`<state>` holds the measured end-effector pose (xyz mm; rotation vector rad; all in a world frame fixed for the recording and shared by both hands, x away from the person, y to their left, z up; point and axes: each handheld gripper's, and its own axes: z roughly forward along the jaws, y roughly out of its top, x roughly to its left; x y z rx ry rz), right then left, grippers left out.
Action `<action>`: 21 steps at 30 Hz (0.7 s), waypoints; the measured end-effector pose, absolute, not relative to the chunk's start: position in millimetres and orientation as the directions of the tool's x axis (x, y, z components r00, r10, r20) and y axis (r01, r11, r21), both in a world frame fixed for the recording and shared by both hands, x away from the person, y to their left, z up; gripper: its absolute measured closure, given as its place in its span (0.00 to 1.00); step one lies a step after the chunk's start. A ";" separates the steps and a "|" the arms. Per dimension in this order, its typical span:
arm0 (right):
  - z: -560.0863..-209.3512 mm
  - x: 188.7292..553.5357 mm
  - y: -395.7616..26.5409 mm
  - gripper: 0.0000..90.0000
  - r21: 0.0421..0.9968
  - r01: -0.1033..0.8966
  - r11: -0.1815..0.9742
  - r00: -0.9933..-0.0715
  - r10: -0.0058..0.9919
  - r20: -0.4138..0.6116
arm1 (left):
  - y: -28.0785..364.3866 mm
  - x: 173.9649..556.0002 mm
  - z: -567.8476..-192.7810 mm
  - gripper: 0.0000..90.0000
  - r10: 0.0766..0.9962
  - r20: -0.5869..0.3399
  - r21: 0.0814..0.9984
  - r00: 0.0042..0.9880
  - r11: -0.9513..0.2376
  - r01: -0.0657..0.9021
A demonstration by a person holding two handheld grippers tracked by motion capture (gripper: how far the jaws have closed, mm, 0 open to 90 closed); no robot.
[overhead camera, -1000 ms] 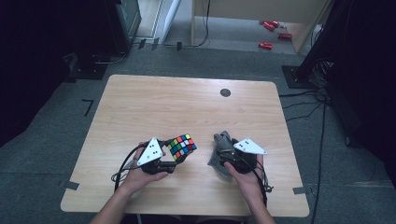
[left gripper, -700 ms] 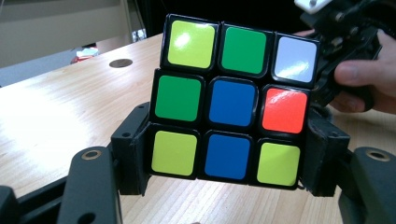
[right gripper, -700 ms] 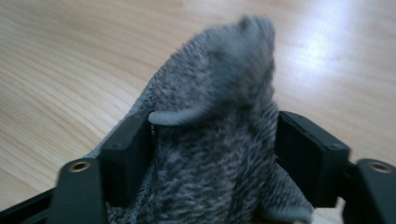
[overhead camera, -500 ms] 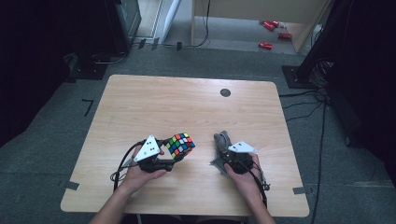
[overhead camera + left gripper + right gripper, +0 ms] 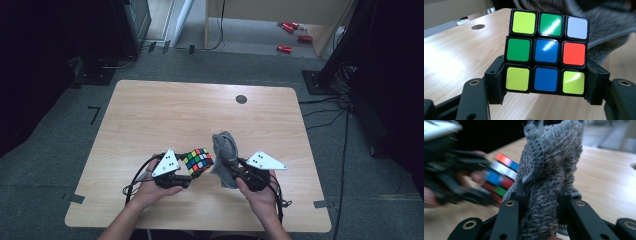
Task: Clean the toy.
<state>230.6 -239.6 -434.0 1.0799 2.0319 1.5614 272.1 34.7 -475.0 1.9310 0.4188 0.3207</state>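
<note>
The left gripper (image 5: 546,85) clamps a puzzle cube (image 5: 547,52), its 9 near stickers plain up close. The right gripper (image 5: 541,195) pinches a grey cloth (image 5: 551,167) upright beside it, both low over the tabletop (image 5: 165,110).

Both black grippers, left gripper (image 5: 186,176) and right gripper (image 5: 235,171), carry grey three-cornered plates, brass-ringed screw holes and trailing black cables.

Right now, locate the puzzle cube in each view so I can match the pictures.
High view: the puzzle cube sits low centre, at the tip of the left gripper.
Left gripper view: the cube is centre frame, clamped between the jaws.
Right gripper view: blurred cube at centre left, behind the grey cloth.
Shared landmark: the grey cloth, right beside the cube.
</note>
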 end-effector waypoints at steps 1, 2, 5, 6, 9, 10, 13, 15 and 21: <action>-430.8 227.7 -235.8 0.80 0.936 0.339 0.095 -0.663 0.730 0.166 | 32.3 270.3 -474.8 0.38 0.420 0.036 0.923 0.907 -0.361 0.130; -427.7 224.5 -231.6 0.79 0.940 0.329 0.085 -0.682 0.711 0.174 | 30.9 269.2 -474.6 0.38 0.415 0.041 0.923 0.909 -0.364 0.125; -426.7 221.6 -224.3 0.79 0.940 0.330 0.082 -0.707 0.682 0.189 | 27.5 264.8 -472.8 0.38 0.388 0.049 0.924 0.920 -0.367 0.106; -428.7 222.0 -222.7 0.79 0.938 0.335 0.091 -0.707 0.682 0.187 | 27.0 263.1 -471.8 0.38 0.381 0.057 0.926 0.923 -0.367 0.094; -437.7 227.8 -228.1 0.79 0.928 0.367 0.063 -0.691 0.687 0.227 | 28.5 261.4 -470.1 0.38 0.371 0.069 0.927 0.926 -0.367 0.078; -440.6 230.4 -231.0 0.79 0.923 0.380 0.060 -0.680 0.694 0.236 | 29.7 262.0 -469.2 0.38 0.370 0.059 0.931 0.927 -0.355 0.083; -448.4 236.1 -236.6 0.79 0.907 0.415 0.063 -0.644 0.725 0.244 | 31.9 263.5 -467.3 0.38 0.373 0.047 0.936 0.927 -0.341 0.090; -449.2 237.2 -238.1 0.79 0.901 0.429 0.057 -0.641 0.722 0.260 | 31.7 263.8 -468.1 0.38 0.373 0.045 0.935 0.927 -0.343 0.093; -432.1 225.8 -226.2 0.78 0.928 0.365 0.074 -0.693 0.688 0.218 | 25.0 259.6 -470.3 0.38 0.359 0.072 0.924 0.930 -0.374 0.073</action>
